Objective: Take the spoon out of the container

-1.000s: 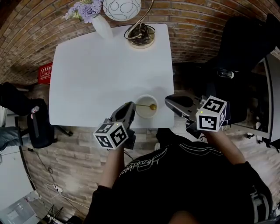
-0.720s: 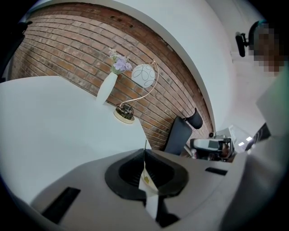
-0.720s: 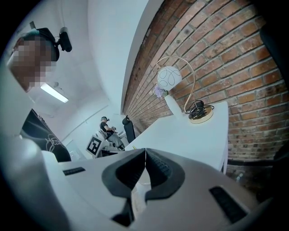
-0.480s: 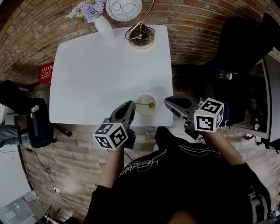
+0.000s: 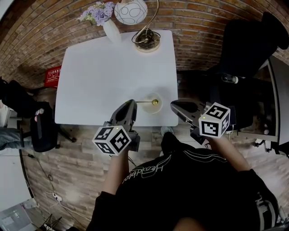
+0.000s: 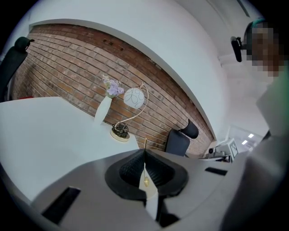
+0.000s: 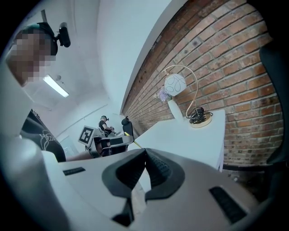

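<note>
Brick wall (image 5: 203, 18), rough and red-brown, backs a smooth white rectangular table (image 5: 104, 67) with rounded corners. At the table's far edge we note a slim white vase (image 5: 111, 30) holding pale purple flowers (image 5: 97, 12). Toward the far right corner stands a lamp (image 5: 146, 40) with a round brass-coloured base, a thin curved gold stem and a white globe shade traced with dark lines. A black office chair (image 5: 253, 49) stands beyond the right edge.

Close to the near edge, toward the right corner, sits the container (image 5: 151, 109), a small round white cup with an open top. The spoon (image 5: 146, 102) is thin and gold-coloured, with a straight wire-like handle and a small oval bowl. We see it lying about level, its bowl over the container's opening and its handle running left into the left gripper (image 5: 131, 103). From the head view we cannot tell whether the bowl is clear of the rim.

In the left gripper view the jaws, lined in ribbed black, are pressed together on the handle. A fine gold line shows past their tips, and a small gold oval shows between them further back.

The right gripper (image 5: 173, 104) hovers at the table's right edge, just beside the container and apart from it. Its ribbed jaws meet at the tips with nothing between them.
</note>
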Motion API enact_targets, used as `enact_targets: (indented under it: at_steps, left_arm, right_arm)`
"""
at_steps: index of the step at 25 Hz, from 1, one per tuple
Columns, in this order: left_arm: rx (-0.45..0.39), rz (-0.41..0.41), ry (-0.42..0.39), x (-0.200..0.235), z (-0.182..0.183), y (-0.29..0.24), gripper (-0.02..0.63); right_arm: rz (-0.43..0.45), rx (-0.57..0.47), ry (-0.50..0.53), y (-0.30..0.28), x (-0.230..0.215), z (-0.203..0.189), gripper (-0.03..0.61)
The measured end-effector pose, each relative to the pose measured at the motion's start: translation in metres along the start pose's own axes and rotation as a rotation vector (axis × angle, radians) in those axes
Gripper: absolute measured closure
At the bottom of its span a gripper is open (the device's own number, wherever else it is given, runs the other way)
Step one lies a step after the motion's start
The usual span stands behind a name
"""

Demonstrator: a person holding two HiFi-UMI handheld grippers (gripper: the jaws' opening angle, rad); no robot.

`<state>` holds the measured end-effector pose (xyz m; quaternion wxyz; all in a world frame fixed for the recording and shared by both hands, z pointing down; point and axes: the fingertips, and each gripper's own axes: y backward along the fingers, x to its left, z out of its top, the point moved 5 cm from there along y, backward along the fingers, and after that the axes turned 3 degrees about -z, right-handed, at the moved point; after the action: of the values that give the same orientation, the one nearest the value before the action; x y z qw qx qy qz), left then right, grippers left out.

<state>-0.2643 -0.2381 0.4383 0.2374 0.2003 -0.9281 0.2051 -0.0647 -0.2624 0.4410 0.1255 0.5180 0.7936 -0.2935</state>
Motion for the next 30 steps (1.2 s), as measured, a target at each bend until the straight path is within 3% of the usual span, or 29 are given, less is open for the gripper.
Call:
enact_targets:
  at_steps: [10,19,30]
  left_arm:
    - [-0.052,-0.046,-0.033,-0.042,0.017,0.057,0.606]
    - [-0.012,-0.13,-0.075,-0.079,0.003,0.104,0.606]
    - [0.044,-0.167,-0.124,-0.11,-0.023,0.133,0.606]
  right_arm:
    - [0.049,-0.061,0.026,0.018,0.051,0.003,0.581]
    - [0.036,-0.092,0.082,0.045,0.097,-0.008,0.581]
    - [0.029,-0.115,0.122,0.058,0.131,-0.027,0.581]
